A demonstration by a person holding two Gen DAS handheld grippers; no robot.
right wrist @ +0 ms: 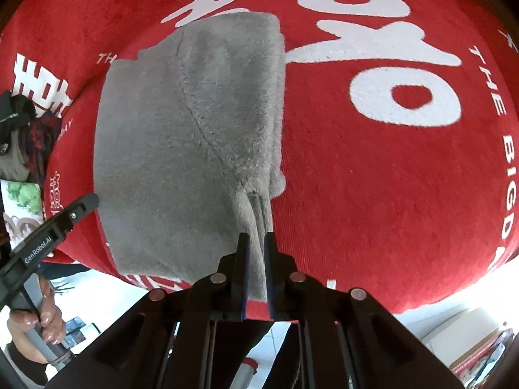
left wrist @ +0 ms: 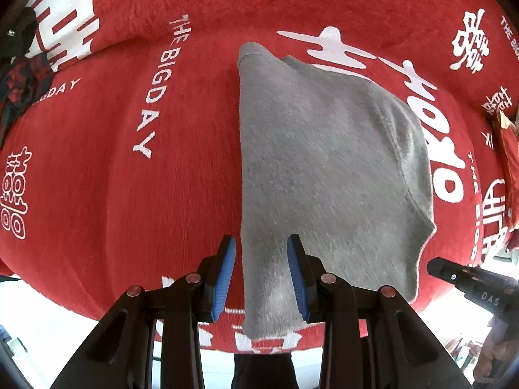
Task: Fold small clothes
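A grey fleece garment (left wrist: 324,162) lies folded on a red blanket (left wrist: 113,194) with white lettering. My left gripper (left wrist: 261,238) points straight down over the garment's near left edge. Its blue pads (left wrist: 223,275) stand apart and the cloth lies between them, with red showing beside the left pad. In the right wrist view the grey garment (right wrist: 181,146) fills the middle, and my right gripper (right wrist: 256,236) is shut on a raised ridge of its near right edge. The right gripper's black finger (left wrist: 436,265) shows by the garment's near right corner.
A pile of dark clothes (left wrist: 19,74) sits at the blanket's far left, also seen as dark clothes (right wrist: 29,123). A red packet (left wrist: 507,162) lies at the right edge. The blanket's near edge (right wrist: 421,304) drops to a white floor. A person's hand (right wrist: 42,321) holds the left gripper's handle.
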